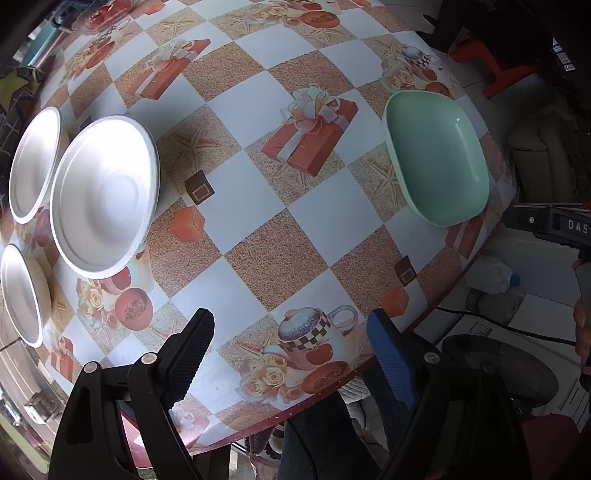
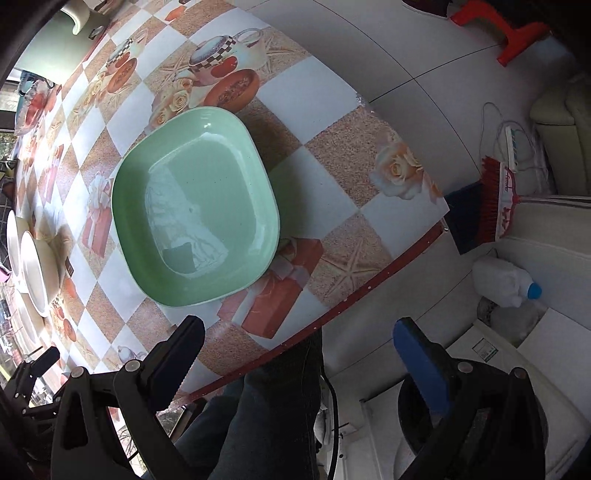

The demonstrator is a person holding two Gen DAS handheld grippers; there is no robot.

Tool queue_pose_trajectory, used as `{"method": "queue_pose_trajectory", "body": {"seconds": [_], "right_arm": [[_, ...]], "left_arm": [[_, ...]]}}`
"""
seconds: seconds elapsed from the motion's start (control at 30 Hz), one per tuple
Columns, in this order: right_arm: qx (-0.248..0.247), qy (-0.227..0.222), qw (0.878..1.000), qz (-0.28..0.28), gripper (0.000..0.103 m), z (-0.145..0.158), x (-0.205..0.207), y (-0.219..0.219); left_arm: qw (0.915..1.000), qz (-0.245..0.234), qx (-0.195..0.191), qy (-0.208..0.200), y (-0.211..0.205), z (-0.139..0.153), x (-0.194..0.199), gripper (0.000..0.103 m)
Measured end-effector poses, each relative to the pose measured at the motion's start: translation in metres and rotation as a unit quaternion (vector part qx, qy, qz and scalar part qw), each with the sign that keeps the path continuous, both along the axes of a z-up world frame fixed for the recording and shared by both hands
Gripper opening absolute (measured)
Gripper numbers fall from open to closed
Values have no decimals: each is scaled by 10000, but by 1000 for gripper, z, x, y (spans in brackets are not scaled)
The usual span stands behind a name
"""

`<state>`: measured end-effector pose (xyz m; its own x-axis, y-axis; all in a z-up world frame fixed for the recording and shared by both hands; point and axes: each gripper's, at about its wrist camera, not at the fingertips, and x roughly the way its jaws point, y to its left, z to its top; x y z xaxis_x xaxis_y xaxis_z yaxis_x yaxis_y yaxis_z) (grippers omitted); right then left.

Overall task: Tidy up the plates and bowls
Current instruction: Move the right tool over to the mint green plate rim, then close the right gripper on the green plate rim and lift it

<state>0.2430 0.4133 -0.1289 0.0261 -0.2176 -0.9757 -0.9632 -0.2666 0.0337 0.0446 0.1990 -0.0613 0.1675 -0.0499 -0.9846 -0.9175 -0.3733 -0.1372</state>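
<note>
Checkered vinyl cloth printed with gift boxes, teapots, roses and starfish covers the round table (image 1: 255,206), whose red-trimmed edge curves past my position; beyond it I note tiled floor, a red stool (image 2: 506,33), a red-bristled broom (image 2: 495,199) and a white jug with a blue cap (image 2: 506,282). Both of my tongs point down at the tabletop. I find the left gripper (image 1: 291,338) released, jaws spread wide with only cloth between them, and the right gripper (image 2: 295,341) likewise released and empty, straddling the table edge above a trouser leg. The green square bowl (image 2: 195,206) sits flat on the cloth near that edge, just ahead of the right gripper and toward its black finger; it is roughly as wide as it is long, so I see no long axis to favour. From the left wrist view the same bowl lies well off to the right, while three white round dishes (image 1: 103,195) sit clustered at the far left, the largest just beside its neighbours; I cannot tell whether their rims touch. My judgement: the right hand is nearer the green bowl, the left nearer the white dishes, and the coming grasp turns on bringing one jaw over the bowl's near rim.
</note>
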Motion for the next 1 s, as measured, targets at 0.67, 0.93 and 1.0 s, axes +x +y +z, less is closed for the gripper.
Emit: {"method": "queue_pose_trajectory", "body": {"seconds": [0.67, 0.93, 1.0], "right_arm": [[349, 7, 9966, 750, 103, -29, -38, 55], [241, -83, 9938, 1083, 103, -53, -59, 61], [220, -131, 9930, 1151, 103, -60, -57, 62]], "left_arm": [[9974, 554, -98, 447, 109, -47, 26, 87], [9957, 723, -242, 530, 128, -73, 25, 87], [9957, 763, -203, 485, 128, -77, 23, 88]]}}
